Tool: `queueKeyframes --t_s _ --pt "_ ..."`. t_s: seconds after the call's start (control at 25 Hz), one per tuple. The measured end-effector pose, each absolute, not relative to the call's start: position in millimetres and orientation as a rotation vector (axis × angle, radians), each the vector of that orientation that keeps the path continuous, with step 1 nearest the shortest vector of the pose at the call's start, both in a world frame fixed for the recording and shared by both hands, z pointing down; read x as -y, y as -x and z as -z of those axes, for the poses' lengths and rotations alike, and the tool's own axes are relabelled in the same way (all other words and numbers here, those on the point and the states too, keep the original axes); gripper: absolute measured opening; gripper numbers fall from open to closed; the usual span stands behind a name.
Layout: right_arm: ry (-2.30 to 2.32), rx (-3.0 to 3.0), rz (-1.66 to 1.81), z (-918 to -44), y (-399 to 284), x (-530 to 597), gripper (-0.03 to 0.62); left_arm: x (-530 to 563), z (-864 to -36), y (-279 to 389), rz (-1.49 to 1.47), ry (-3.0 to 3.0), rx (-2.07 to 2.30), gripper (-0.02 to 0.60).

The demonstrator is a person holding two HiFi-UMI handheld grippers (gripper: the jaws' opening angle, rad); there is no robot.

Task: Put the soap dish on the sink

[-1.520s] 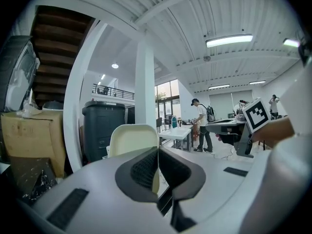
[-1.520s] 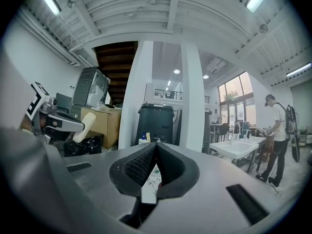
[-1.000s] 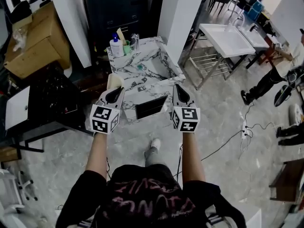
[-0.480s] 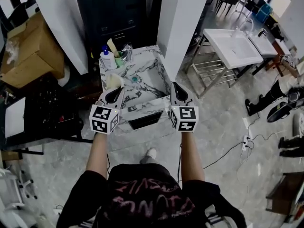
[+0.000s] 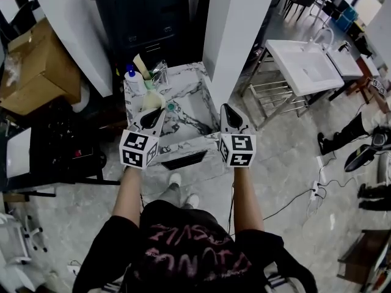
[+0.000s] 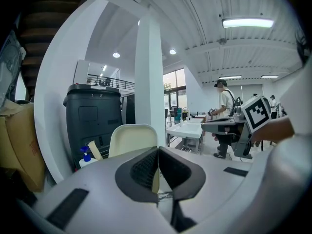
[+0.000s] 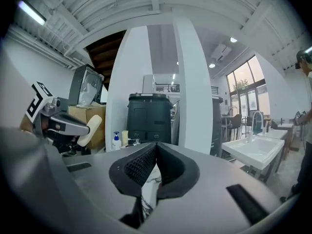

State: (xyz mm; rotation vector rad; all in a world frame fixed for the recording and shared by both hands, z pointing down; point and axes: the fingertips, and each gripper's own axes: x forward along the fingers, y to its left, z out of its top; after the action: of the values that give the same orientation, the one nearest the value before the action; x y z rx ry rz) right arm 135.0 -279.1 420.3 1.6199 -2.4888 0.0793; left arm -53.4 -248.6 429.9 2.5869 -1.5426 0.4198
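Left gripper [image 5: 149, 118] pinches the cream soap dish [image 6: 131, 139] by its edge, over the marble sink [image 5: 194, 96] at frame centre; right gripper [image 5: 228, 112] is closed, empty.

There is one marble sink [image 5: 197, 110], with two grippers at its front edge, the left gripper [image 5: 149, 116] and the right gripper [image 5: 227, 110], and one cream soap dish [image 5: 151, 100] above its left rim. One pump bottle [image 5: 133, 82] stands at the sink's back left corner, with one dark cabinet [image 5: 146, 17] and one white pillar [image 5: 235, 29] behind the sink. Left of the sink is one cardboard box [image 5: 36, 63], and right of it are two white washbasins [image 5: 303, 67] [image 5: 343, 63].
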Motion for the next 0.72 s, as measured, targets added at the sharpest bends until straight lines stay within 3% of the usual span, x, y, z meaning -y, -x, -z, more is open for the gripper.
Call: queueKeyframes --t_s 0.72 --pt "-1.631 2.446 -0.116 -445 -123 401 0.014 370 -463 50 -0.415 -2.567 1.455 0.02"
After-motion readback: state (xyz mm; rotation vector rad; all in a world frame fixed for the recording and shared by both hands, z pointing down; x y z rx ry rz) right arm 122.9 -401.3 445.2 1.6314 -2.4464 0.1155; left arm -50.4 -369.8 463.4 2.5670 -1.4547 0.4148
